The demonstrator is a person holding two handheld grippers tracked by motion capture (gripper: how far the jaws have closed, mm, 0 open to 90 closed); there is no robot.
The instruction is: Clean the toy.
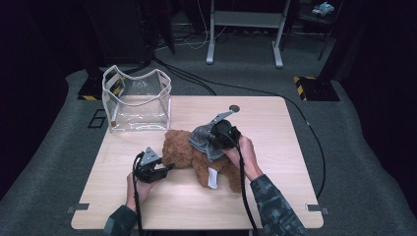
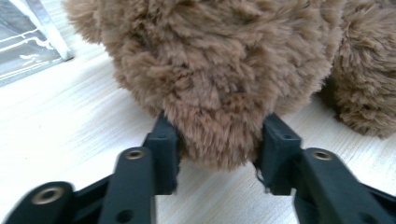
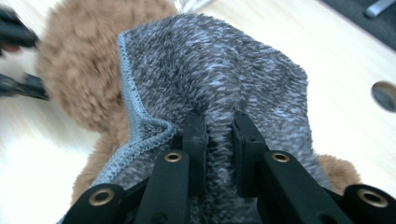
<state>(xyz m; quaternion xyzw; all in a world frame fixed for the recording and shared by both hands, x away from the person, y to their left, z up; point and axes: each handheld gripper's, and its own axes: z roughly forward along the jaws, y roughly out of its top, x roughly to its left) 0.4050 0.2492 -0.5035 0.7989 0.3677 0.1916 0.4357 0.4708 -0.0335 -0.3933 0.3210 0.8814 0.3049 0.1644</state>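
A brown teddy bear (image 1: 183, 153) lies in the middle of the wooden table (image 1: 280, 157). A grey knitted cloth (image 1: 200, 141) is draped over its upper part. My right gripper (image 1: 208, 141) comes in from the right and is shut on a fold of that cloth (image 3: 224, 70), with the bear's fur (image 3: 79, 74) behind it. At the bear's left end, my left gripper (image 1: 170, 167) has a rounded furry part of the bear (image 2: 219, 70) between its jaws. In the left gripper view, both pads of my left gripper (image 2: 217, 149) touch the fur.
A clear plastic bag (image 1: 137, 101) with a white rim stands open at the table's back left corner. A round hole (image 1: 234, 108) sits near the table's far edge. A white tag (image 1: 212, 178) hangs from the bear. Cables trail over the floor behind.
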